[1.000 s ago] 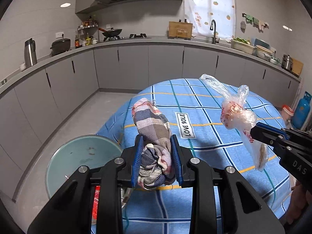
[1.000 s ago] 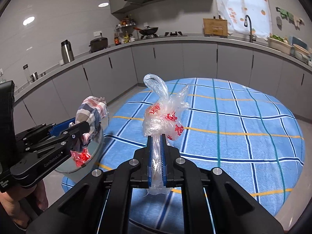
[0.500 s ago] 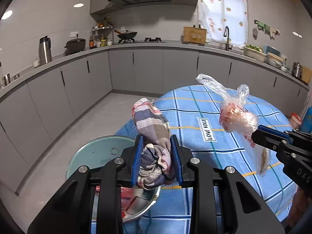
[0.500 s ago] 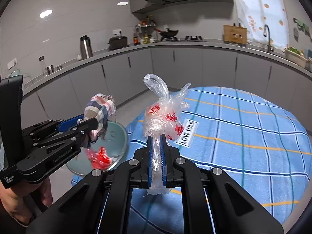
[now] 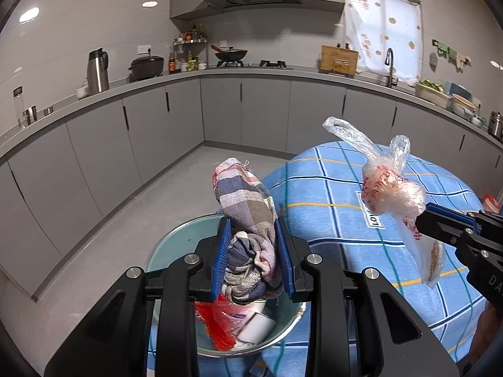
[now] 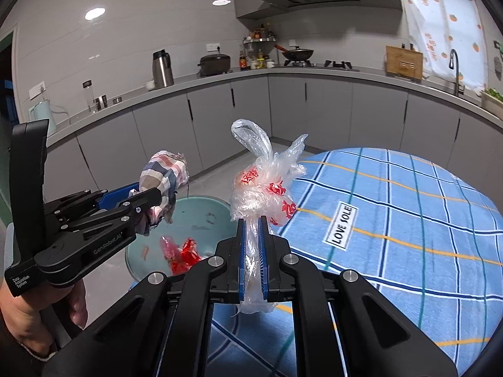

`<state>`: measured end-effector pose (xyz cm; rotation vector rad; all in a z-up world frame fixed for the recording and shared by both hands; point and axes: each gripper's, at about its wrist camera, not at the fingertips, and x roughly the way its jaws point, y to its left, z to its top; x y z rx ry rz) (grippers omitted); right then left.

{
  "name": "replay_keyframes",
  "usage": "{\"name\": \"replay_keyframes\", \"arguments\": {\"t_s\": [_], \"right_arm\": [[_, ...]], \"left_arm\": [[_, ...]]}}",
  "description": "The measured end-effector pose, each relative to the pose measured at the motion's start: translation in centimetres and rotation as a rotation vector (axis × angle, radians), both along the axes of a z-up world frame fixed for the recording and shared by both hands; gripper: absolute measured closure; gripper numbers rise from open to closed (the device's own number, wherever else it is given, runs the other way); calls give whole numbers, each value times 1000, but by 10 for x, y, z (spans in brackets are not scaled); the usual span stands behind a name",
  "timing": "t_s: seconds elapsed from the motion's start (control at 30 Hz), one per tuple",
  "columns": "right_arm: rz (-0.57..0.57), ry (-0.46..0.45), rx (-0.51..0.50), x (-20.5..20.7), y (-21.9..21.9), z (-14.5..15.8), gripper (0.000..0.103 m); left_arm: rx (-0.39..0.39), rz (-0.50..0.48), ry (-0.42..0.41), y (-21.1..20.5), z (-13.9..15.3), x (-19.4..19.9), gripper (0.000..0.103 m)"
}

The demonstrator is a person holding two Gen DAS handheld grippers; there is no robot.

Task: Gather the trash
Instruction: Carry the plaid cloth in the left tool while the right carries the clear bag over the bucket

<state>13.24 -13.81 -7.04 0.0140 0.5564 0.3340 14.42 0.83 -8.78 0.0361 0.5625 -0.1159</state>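
Observation:
My left gripper [image 5: 253, 257] is shut on a bunched plaid cloth [image 5: 248, 216] and holds it above a pale green bowl [image 5: 176, 245] at the table's left edge. The bowl holds red wrappers [image 5: 220, 323] and a white cup [image 5: 256, 330]. My right gripper [image 6: 252, 260] is shut on a clear plastic bag [image 6: 267, 188] with red print, held above the table just right of the bowl [image 6: 207, 216]. The left gripper [image 6: 147, 198] with the cloth [image 6: 163, 172] shows in the right wrist view. The bag [image 5: 389, 191] and right gripper [image 5: 421, 216] show in the left wrist view.
The round table has a blue checked cloth [image 6: 408, 220] with a "LOVE SOLE" label [image 6: 342, 226]. Grey kitchen cabinets [image 5: 157, 132] and a counter with a kettle [image 5: 97, 69], pot and wok run behind. Grey floor [image 5: 110, 235] lies to the left.
Both grippers have swung left with their loads. The bowl has come under the left gripper, and its red wrappers and white cup now show.

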Motion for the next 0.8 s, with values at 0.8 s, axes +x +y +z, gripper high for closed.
{"name": "replay_keyframes", "arguments": {"t_s": [0.8], "right_arm": [[138, -1, -5, 22, 55, 1, 95]], "left_arm": [[-11, 120, 9, 45, -7, 3, 74]]}}
